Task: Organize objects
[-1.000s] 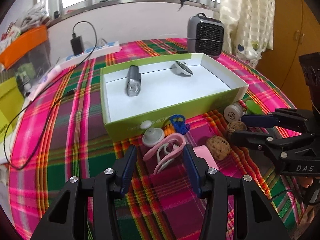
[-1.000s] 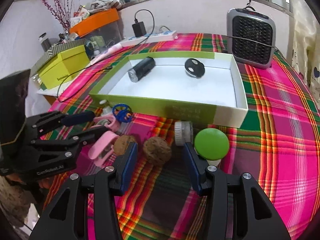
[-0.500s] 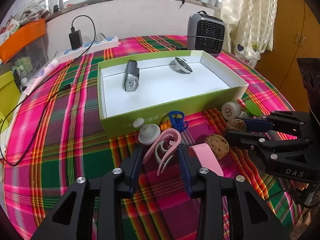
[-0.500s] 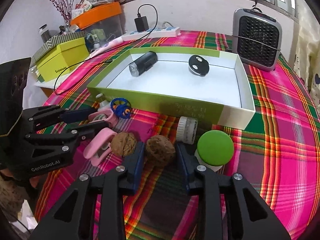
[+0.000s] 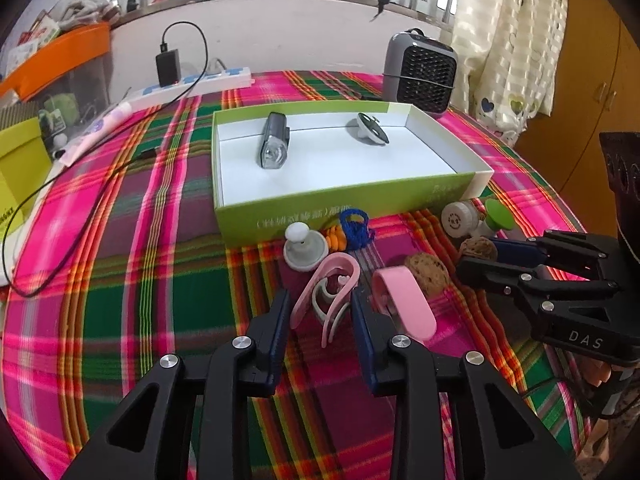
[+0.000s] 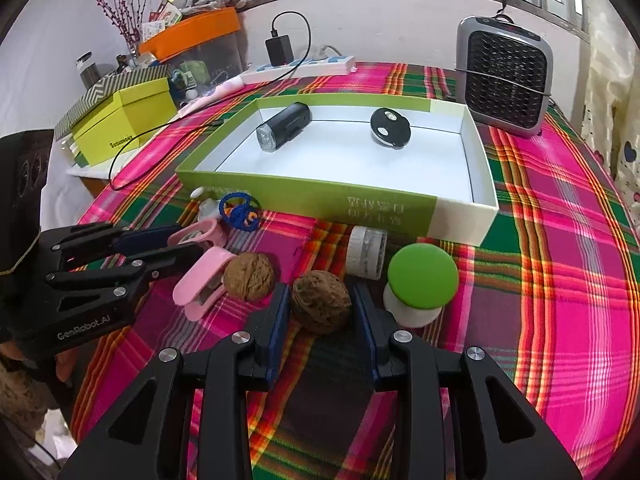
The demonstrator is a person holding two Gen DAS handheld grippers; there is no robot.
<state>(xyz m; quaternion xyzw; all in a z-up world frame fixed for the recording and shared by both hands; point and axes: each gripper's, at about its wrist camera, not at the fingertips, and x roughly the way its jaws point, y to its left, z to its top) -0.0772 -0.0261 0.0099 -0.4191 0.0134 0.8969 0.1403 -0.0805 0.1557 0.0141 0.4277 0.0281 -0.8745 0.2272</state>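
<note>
Walnut (image 6: 321,302) lies on surface (image 6: 560,280) before box (image 6: 304,196), right fingers (image 6: 362,312) just closed against it; left fingers (image 5: 362,320) pinch pink clip (image 5: 330,294). Round shell may squirt free.

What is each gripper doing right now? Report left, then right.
Left gripper: closed on the pink clip, jaws just closing.
Right gripper: closed on a walnut, still on the tablecloth.

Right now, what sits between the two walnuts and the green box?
In the right wrist view, a small white jar on its side lies between the walnuts and the green box.
</note>
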